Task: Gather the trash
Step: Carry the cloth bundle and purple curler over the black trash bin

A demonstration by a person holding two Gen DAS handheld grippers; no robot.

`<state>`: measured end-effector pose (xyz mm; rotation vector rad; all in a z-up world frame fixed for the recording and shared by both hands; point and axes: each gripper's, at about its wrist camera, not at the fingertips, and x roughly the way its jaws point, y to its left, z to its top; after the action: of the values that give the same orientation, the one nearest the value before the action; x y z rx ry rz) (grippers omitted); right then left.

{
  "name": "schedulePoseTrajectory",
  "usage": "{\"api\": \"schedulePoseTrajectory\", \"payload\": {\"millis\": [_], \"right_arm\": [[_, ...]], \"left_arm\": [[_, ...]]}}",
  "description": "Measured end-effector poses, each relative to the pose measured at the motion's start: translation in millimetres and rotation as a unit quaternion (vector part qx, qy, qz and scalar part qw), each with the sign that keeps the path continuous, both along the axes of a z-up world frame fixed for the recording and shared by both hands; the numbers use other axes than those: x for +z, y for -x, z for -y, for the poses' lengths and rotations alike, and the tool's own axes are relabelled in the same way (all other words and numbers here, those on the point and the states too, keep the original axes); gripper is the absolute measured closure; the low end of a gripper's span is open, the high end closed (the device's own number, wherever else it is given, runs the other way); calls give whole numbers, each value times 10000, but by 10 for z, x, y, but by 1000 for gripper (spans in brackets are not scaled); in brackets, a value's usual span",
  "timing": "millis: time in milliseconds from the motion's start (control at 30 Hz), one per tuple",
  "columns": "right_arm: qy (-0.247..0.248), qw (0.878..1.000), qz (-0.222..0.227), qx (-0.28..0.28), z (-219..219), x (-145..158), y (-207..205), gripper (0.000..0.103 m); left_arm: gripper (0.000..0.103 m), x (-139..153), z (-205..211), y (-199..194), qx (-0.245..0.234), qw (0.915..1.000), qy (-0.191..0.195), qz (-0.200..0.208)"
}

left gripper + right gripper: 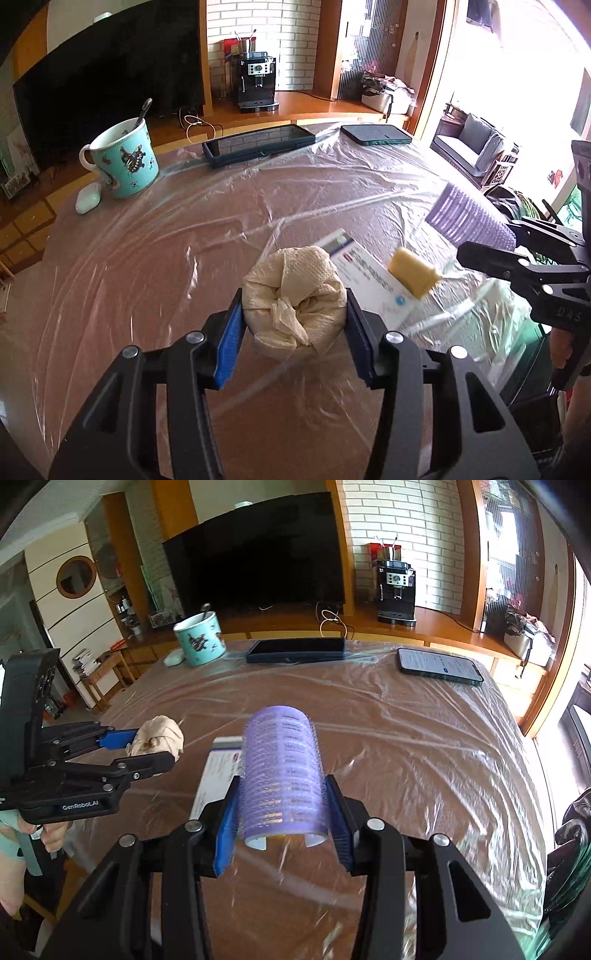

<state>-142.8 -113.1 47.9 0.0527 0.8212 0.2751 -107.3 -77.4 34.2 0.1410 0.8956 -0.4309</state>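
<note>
left gripper [295,317] clamps a crumpled napkin [295,295]; right gripper [282,812] clamps a purple hair roller [282,771]. beyond them a plastic-covered table [406,738], then a mug [201,638] and dark tv [255,554].

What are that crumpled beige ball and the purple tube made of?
The ball looks like soft paper towel: matte, creased, with an embossed dot pattern. The tube looks like a plastic hair roller: translucent purple, ribbed, with fine bristles along its edges and a hollow white core.
</note>
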Motion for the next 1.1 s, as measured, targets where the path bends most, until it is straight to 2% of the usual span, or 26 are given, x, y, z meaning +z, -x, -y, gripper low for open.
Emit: {"api": "schedulePoseTrajectory", "payload": {"millis": [667,1100], "right_arm": [[45,9991,-24,420,-202,-58,762,60],[12,9973,-96,729,-310,-127,1203,59]], "left_arm": [[52,-71,-169,730,-150,9998,143,-38],[52,-47,-124,1143,-384,9992,53,50]]}}
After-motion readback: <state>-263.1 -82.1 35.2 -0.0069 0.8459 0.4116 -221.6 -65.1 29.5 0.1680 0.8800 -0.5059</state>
